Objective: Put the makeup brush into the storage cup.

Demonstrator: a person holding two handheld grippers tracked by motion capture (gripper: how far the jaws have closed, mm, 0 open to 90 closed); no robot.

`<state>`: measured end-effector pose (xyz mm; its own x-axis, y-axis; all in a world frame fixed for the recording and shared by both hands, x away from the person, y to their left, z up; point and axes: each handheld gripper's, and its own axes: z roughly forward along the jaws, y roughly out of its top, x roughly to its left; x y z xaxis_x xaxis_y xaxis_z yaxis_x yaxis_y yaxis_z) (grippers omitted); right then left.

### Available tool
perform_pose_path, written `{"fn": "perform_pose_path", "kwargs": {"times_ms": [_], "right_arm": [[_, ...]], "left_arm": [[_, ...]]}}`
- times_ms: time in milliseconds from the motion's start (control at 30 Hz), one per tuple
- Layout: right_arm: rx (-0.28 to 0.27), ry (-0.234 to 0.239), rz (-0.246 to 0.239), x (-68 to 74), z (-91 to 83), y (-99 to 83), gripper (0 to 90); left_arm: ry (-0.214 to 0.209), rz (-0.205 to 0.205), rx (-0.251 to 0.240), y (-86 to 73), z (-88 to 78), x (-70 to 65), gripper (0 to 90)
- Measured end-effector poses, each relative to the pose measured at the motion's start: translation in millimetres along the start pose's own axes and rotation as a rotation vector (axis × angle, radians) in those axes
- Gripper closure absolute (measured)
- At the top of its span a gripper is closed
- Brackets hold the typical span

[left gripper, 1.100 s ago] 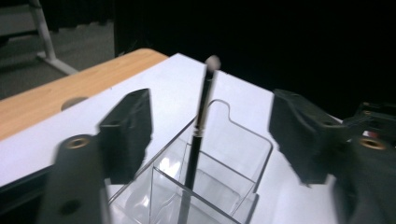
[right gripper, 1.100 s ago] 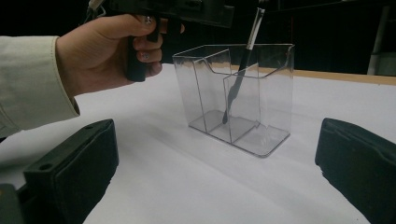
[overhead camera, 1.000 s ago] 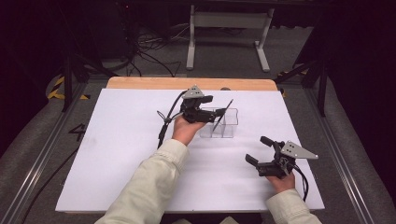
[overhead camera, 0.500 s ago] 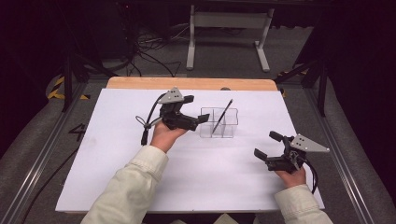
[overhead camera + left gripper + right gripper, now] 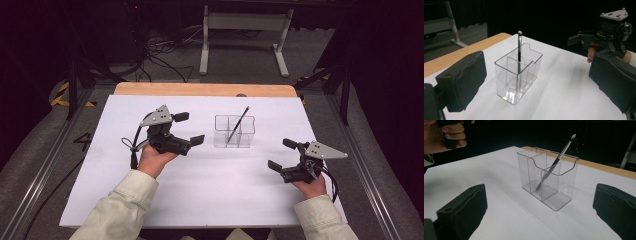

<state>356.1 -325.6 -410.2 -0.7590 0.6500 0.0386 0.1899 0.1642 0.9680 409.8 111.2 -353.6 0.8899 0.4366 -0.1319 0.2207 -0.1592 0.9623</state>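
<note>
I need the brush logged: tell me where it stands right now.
The brush leans in the clear divided organizer, near the far middle of the white sheet in the high view, between the open left gripper and right gripper.

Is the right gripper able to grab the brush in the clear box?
Probably yes: the right gripper is open, bare table lies between, and the brush sticks out above the clear box.

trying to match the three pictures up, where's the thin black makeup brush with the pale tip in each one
High view: the thin black makeup brush leans in the clear plastic compartment organiser, centre of the white sheet.
Left gripper view: brush upright, left of centre.
Right gripper view: brush slants up to the right, centre.
Shared landmark: the organiser.
</note>
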Motion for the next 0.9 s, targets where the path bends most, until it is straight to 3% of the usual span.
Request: {"fn": "perform_pose_path", "kwargs": {"times_ms": [167, 367, 700, 900], "right_arm": [[0.008, 0.005, -0.005, 0.1, -0.1, 0.7, 0.0], [0.016, 0.001, 0.004, -2.7, -1.9, -1.2, 0.0], [0.005, 0.016, 0.022, -7.5, -5.4, -5.7, 0.0], [0.016, 0.014, 0.025, -7.5, -4.1, -8.8, 0.0]], "left_arm": [[-0.002, 0.019, 0.011, -5.8, -12.9, -1.7, 1.9], [-0.039, 0.001, 0.012, -14.1, -30.7, 0.3, 1.8], [-0.058, -0.016, 0.007, -28.0, -57.0, 5.4, 1.7], [-0.034, -0.022, 0.014, -44.2, -69.3, 9.2, 1.8]]}}
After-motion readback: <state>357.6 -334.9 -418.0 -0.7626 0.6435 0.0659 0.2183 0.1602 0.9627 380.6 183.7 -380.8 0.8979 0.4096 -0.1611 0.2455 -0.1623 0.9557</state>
